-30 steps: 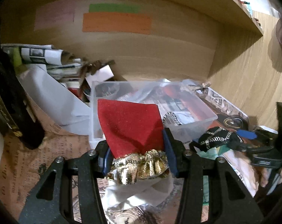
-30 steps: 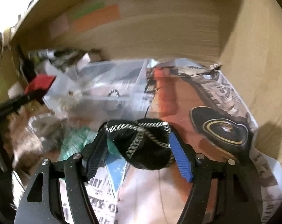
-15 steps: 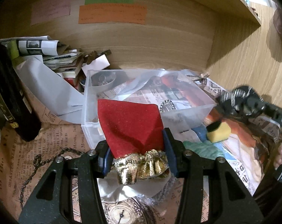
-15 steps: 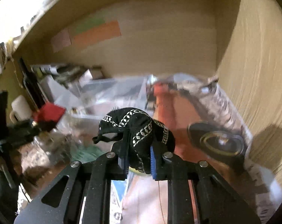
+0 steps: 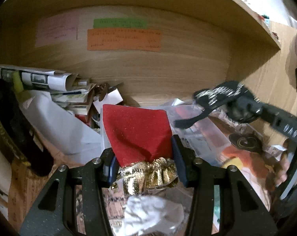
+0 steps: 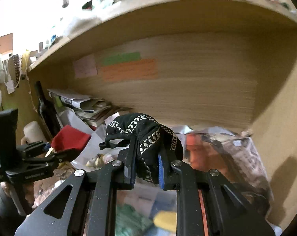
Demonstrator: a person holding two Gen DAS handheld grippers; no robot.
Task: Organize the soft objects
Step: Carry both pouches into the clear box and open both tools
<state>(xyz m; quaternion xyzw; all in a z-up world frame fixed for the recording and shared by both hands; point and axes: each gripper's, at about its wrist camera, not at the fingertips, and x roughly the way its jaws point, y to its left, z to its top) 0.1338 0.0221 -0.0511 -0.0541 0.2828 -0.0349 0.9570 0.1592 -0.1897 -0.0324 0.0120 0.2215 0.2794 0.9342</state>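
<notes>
A clear plastic bin (image 5: 199, 135) sat on the cluttered shelf, its contents blurred. Handwriting on the orange note (image 5: 124, 40) and green note (image 5: 119, 23) was illegible. The left gripper (image 5: 143, 163) clenched a red pouch (image 5: 137, 131) with gold trim; the right gripper (image 6: 146, 174), jaws just closed, gripped a black patterned cloth (image 6: 146, 135) above the shelf.

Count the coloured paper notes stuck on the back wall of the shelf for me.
3: a pink note at left, a green strip to its right, and an orange strip directly under the green one. None looks hidden, though clutter covers the wall's lower left.
</notes>
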